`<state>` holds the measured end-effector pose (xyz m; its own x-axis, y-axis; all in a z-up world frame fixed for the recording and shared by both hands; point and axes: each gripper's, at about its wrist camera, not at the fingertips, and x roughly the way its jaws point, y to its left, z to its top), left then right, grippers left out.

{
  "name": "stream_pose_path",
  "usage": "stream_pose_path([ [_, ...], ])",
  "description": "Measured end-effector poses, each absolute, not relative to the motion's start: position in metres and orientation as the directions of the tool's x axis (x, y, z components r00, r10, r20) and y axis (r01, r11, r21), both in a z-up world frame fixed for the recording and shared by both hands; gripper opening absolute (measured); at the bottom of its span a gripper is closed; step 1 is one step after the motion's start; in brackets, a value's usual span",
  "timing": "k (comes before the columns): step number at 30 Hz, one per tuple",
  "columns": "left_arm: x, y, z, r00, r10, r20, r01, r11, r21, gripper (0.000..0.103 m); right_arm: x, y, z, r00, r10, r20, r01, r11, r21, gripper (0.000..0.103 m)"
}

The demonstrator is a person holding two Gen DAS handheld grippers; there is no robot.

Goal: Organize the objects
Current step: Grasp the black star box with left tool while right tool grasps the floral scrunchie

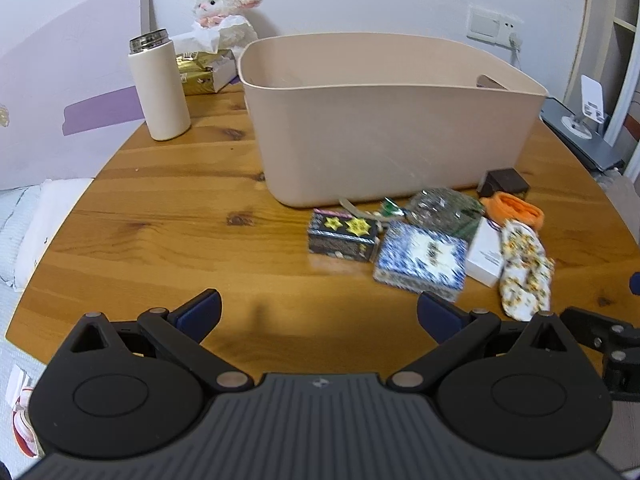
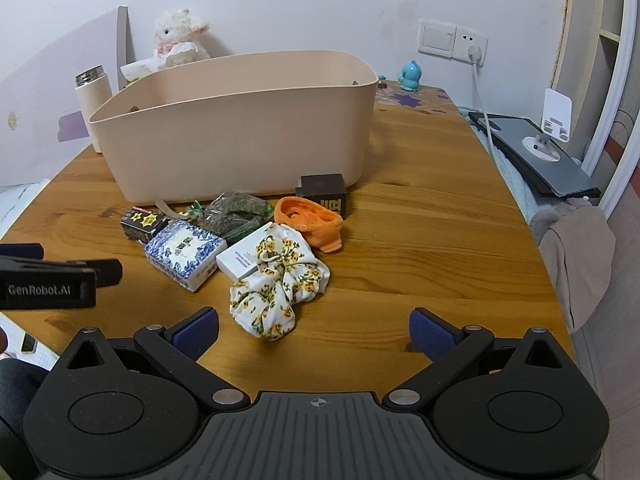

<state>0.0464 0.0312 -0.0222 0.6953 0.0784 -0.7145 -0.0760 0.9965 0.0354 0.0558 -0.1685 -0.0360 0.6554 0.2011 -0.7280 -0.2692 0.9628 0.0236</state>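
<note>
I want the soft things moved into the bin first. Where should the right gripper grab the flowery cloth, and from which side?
Take the flowery cloth at its bunched near lobe, coming down from above. That end probably suits best: it lies free on the table, nearest the open right gripper, while the far end rests on the white box.

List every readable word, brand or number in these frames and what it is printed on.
"GenRobot.AI": on the left gripper body, seen from the right wrist.
White box: small print, too small to read.
Blue-and-white box: characters, illegible.
Dark brown box: pale marking, illegible.
Star-patterned box: no legible text.
</note>
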Motion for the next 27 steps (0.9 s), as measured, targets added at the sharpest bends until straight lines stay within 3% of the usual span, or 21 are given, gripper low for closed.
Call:
stream_pose_path([
  [13, 0.087, 0.056, -0.038, 0.713, 0.041, -0.700, -0.096, 0.995, -0.040, 0.103, 0.087, -0.159, -0.051, 0.632, 0.207, -0.746, -0.266, 0.963, 0.042, 0.102],
  [27, 0.115, 0.056, -0.053, 0.724, 0.026, -0.689, -0.064, 0.998, -0.029, 0.103, 0.110, -0.146, -0.070, 0.602, 0.216, -0.769, -0.282, 0.958, 0.048, 0.085],
])
